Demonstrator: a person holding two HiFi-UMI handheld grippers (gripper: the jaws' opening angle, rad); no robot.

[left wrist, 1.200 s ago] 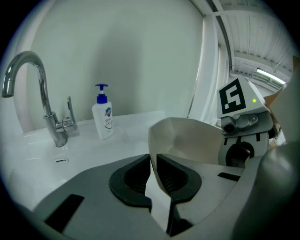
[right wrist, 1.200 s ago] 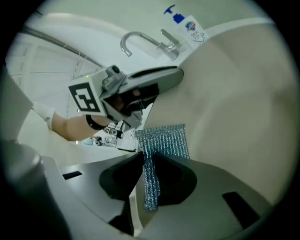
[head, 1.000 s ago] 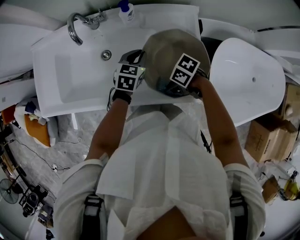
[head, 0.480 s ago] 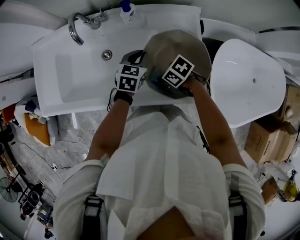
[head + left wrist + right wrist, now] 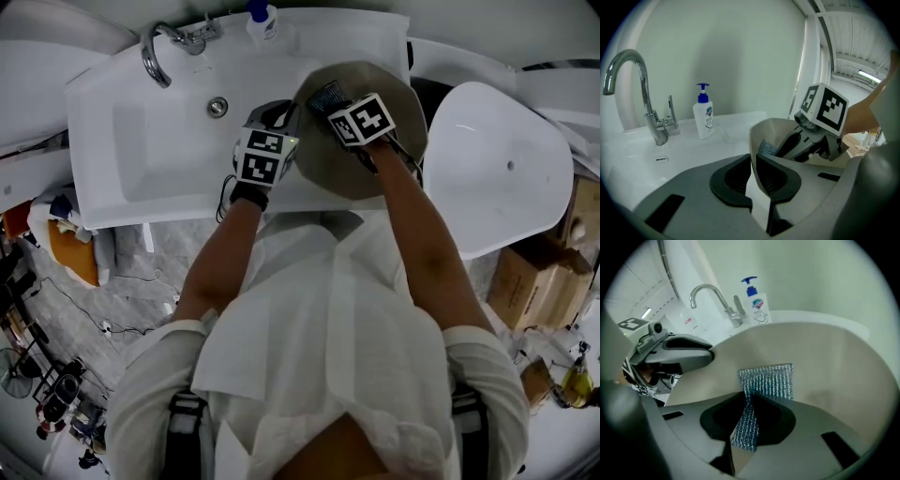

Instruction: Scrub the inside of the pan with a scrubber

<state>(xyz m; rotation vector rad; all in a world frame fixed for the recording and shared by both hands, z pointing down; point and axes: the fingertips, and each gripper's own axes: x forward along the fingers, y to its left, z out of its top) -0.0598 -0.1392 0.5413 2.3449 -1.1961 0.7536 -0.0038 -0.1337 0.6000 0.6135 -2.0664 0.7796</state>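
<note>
Sink [image 5: 141, 141] partly behind pan [image 5: 398, 112]

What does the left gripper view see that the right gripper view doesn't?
Only the left gripper view: the left gripper shut on the pan's rim, and the marker cube on the right gripper. Only the right gripper view: the right gripper's closing jaws pinching the end of the scrubber, which lies on the pan's inside. Both: the pan, the scrubber, the faucet and the soap bottle.

Soft, dim, even light; fisheye bending, dark vignetted corners throughout.
</note>
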